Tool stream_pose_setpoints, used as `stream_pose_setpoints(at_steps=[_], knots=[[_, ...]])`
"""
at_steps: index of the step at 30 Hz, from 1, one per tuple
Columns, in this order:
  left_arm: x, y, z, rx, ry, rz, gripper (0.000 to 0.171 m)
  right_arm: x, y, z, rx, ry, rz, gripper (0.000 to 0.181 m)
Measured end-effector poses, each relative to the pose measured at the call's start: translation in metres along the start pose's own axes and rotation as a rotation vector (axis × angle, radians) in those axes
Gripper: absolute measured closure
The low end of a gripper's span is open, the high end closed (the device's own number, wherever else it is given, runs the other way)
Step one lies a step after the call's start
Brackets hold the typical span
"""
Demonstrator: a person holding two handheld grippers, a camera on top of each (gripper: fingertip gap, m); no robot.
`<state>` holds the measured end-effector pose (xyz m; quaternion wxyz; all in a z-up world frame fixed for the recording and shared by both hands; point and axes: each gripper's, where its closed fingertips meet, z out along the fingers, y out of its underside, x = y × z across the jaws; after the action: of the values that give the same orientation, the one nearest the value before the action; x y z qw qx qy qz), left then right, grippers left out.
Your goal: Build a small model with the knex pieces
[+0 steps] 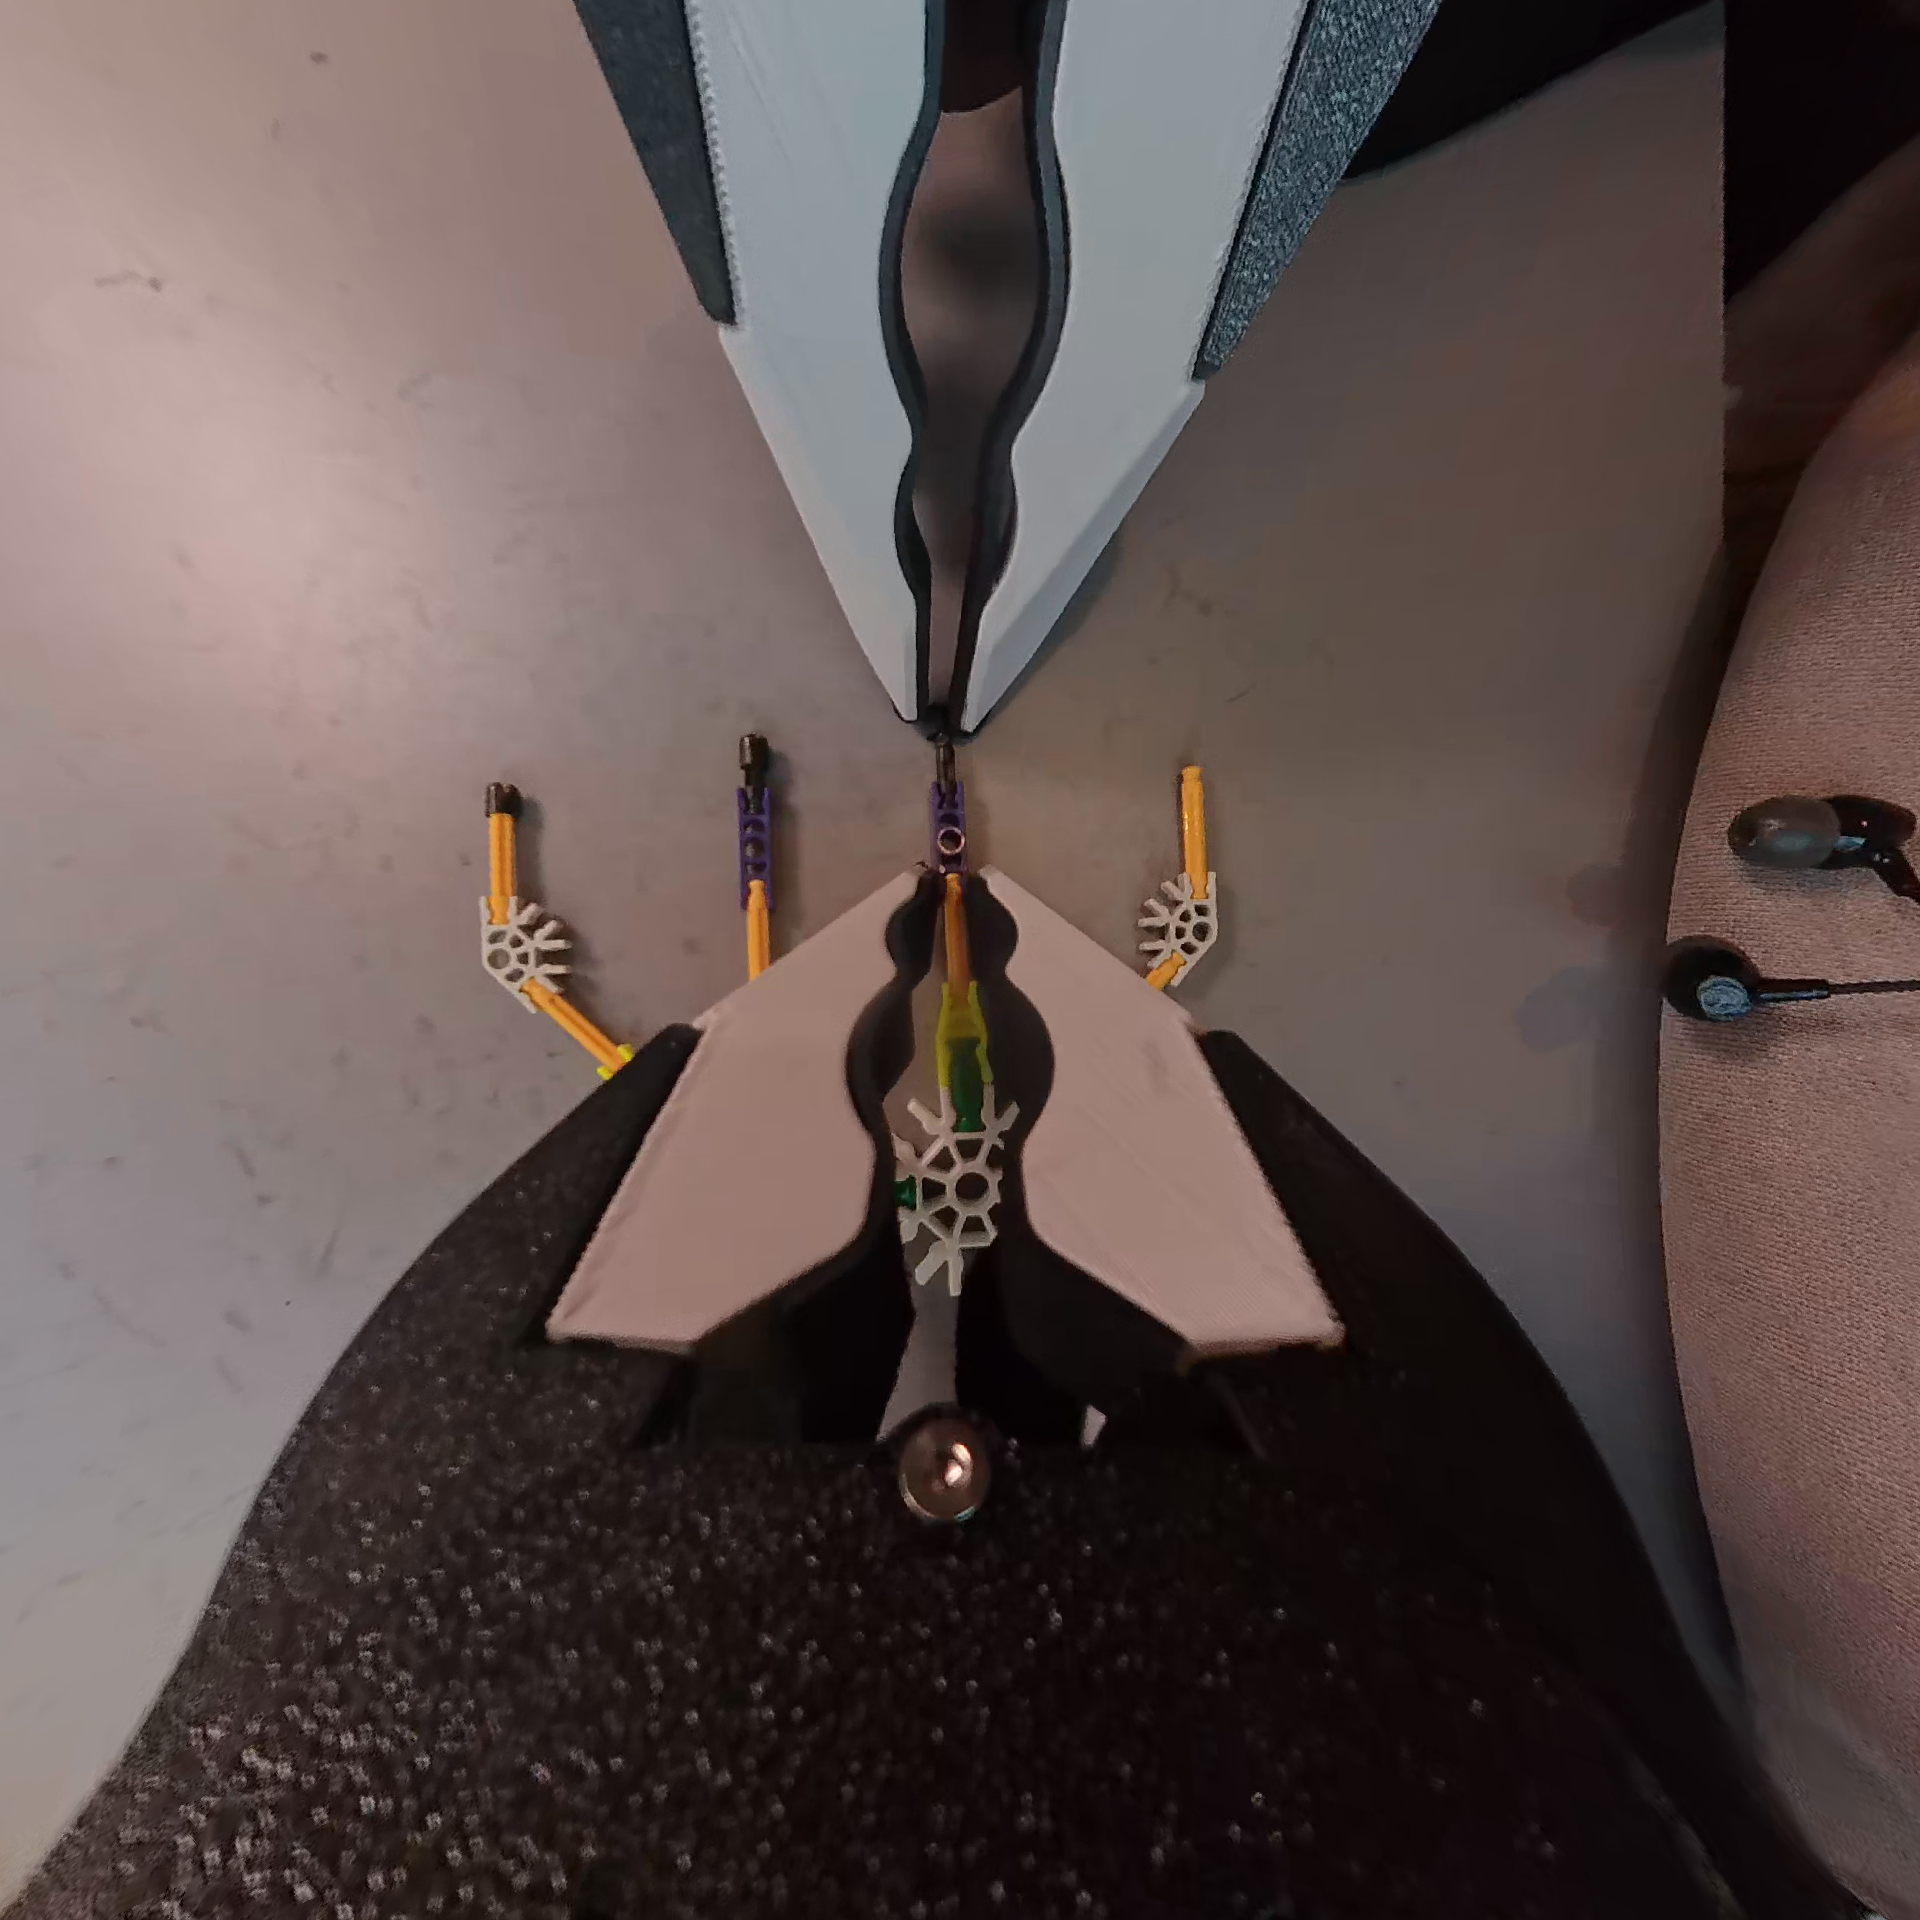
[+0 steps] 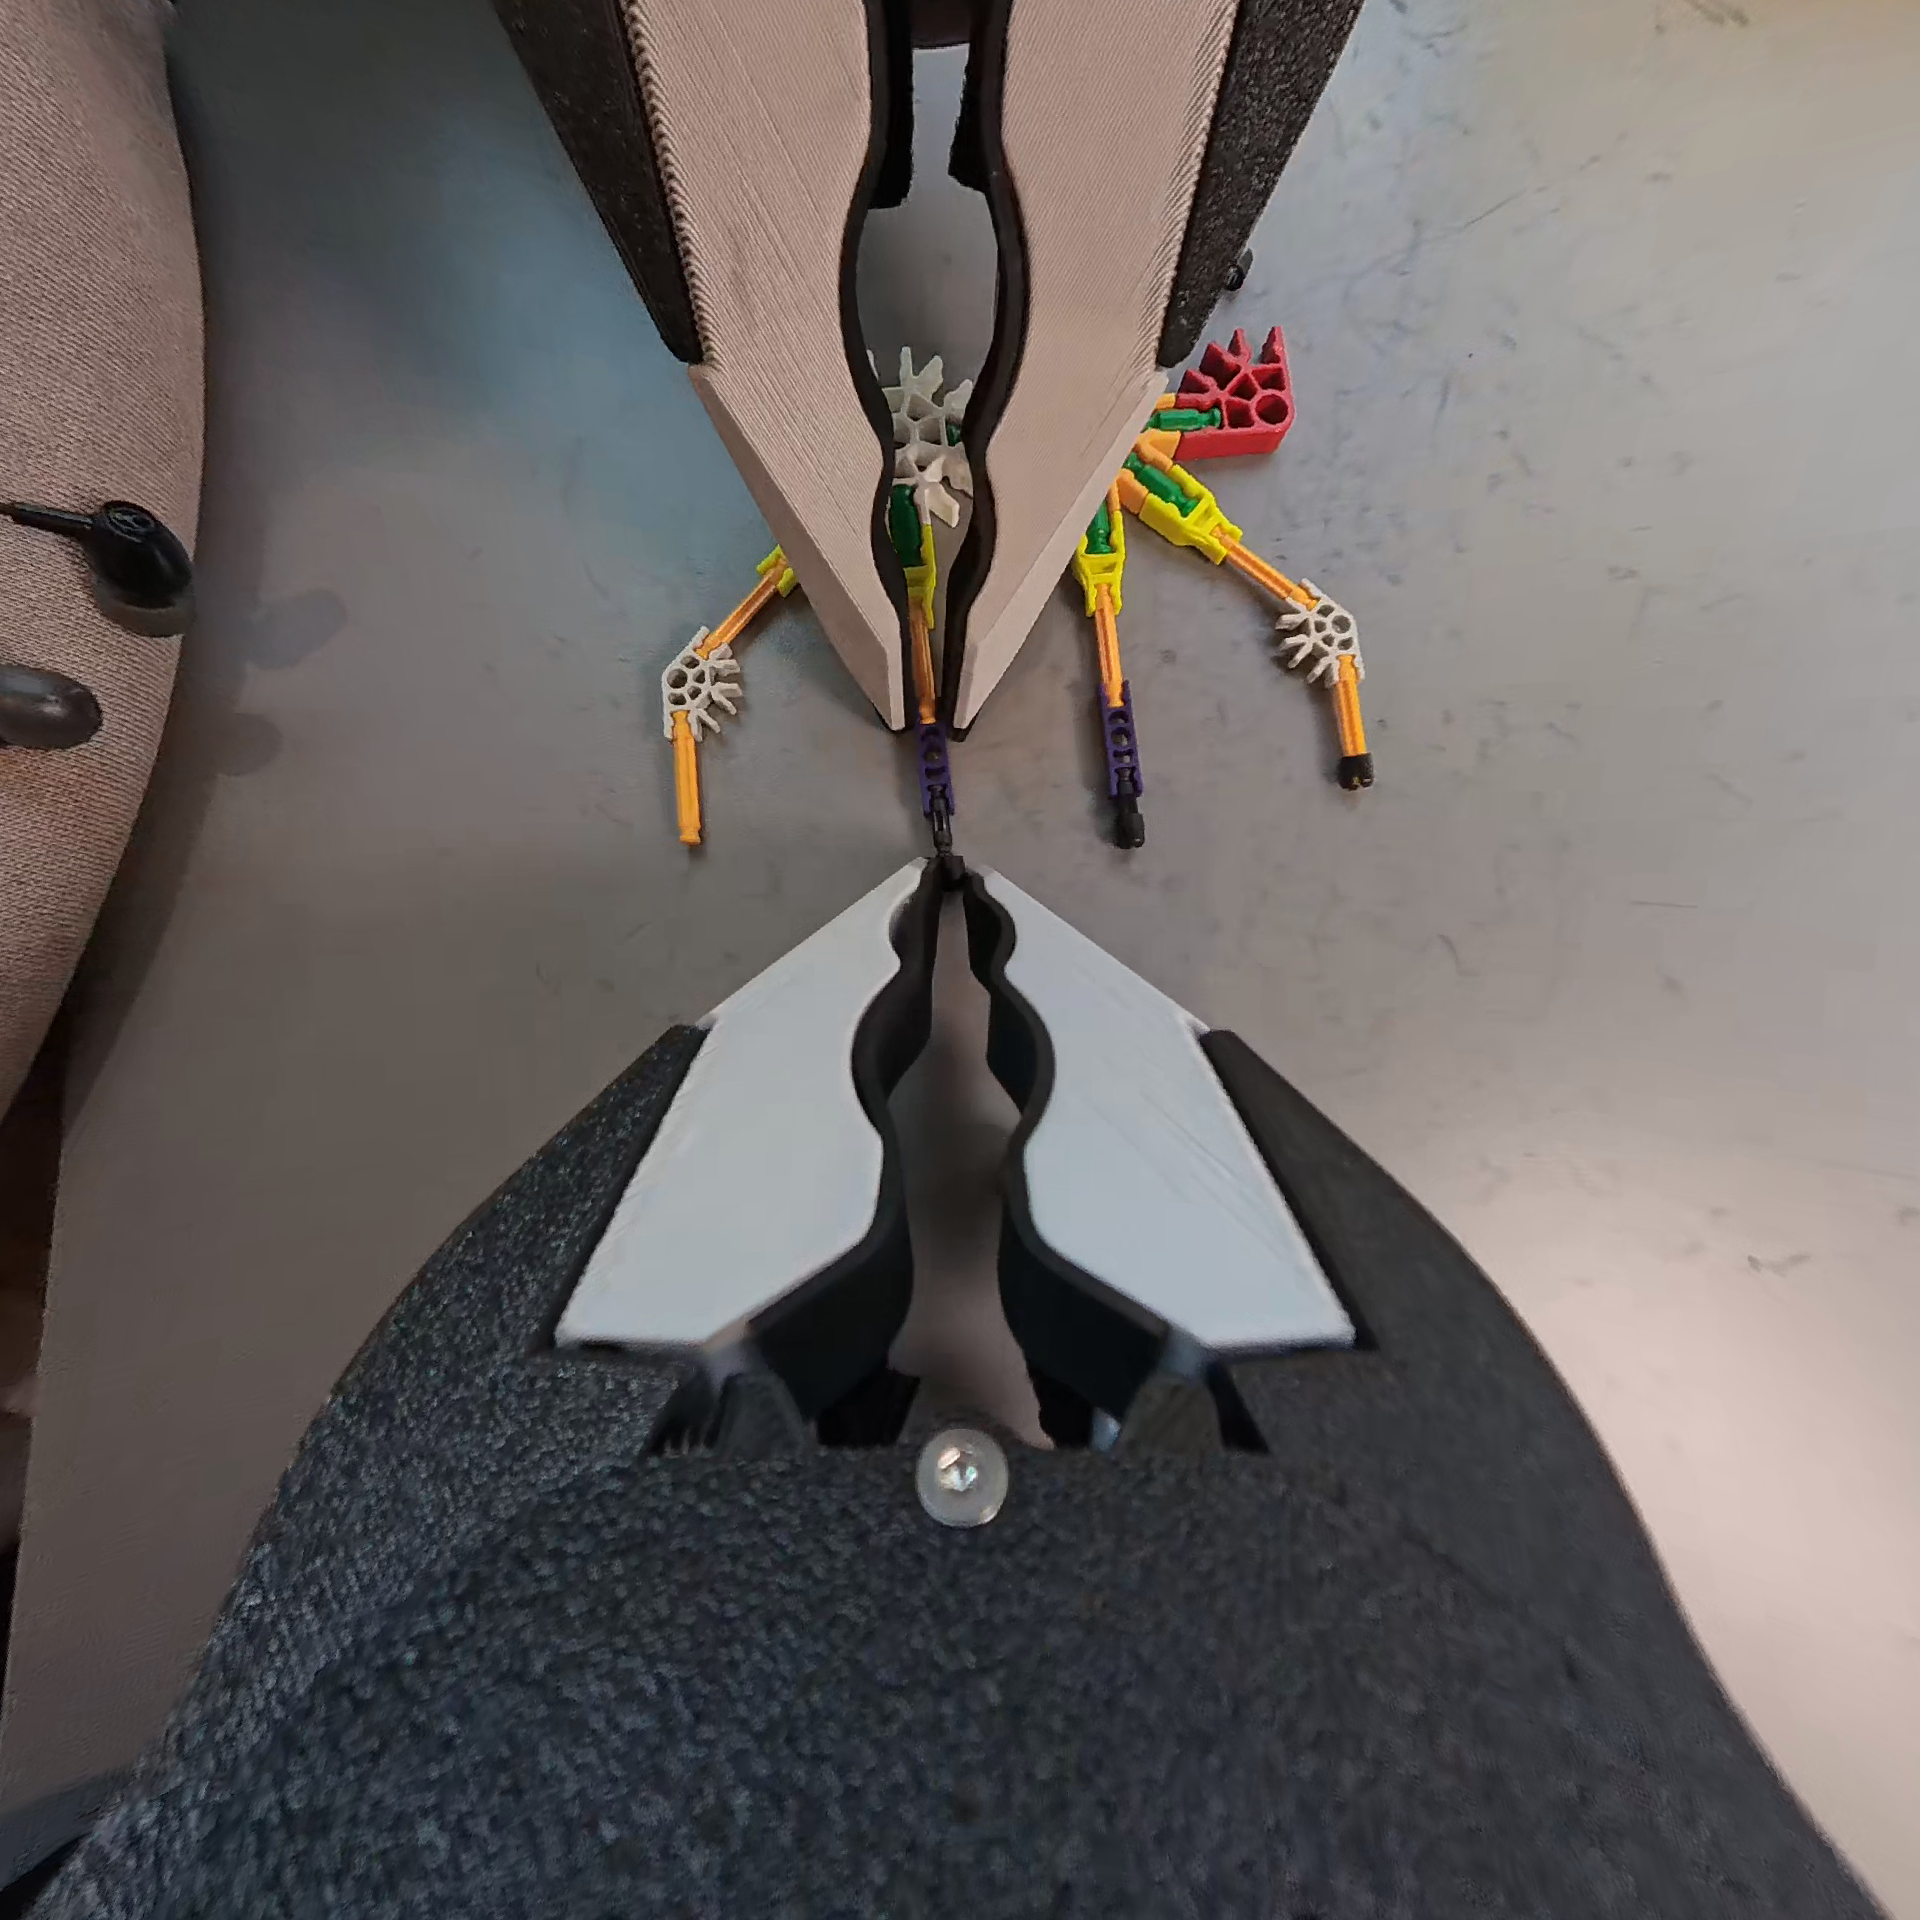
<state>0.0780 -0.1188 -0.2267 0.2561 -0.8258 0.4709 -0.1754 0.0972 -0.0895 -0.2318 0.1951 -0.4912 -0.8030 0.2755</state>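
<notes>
Grey, scuffed tabletop lies under both tools. At its middle, the left gripper, with tan fingers, is closed around the orange plastic rod of a spidery construction-toy figure. Facing it tip to tip, the right gripper, with pale grey fingers, pinches the small black end cap beyond the purple connector on that same rod. Other orange limbs fan out beside them, two bending through grey snowflake-shaped connectors. Behind sits a red angled connector. Black earbuds rest on beige upholstery at the table's edge.
</notes>
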Motion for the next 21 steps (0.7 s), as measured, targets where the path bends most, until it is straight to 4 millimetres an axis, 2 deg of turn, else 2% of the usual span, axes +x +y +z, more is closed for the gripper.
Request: stream_pose_setpoints(at_steps=[15, 21], knots=[[0.0002, -0.0025, 0.0018, 0.001, -0.022, -0.019, 0.167, -0.0004, -0.0006, 0.0005, 0.001, 0.058, -0.014, 0.178], [0.0003, -0.0035, 0.0021, 0.029, -0.046, 0.036, 0.168, -0.0007, -0.0024, 0.0017, -0.009, 0.082, -0.017, 0.179]])
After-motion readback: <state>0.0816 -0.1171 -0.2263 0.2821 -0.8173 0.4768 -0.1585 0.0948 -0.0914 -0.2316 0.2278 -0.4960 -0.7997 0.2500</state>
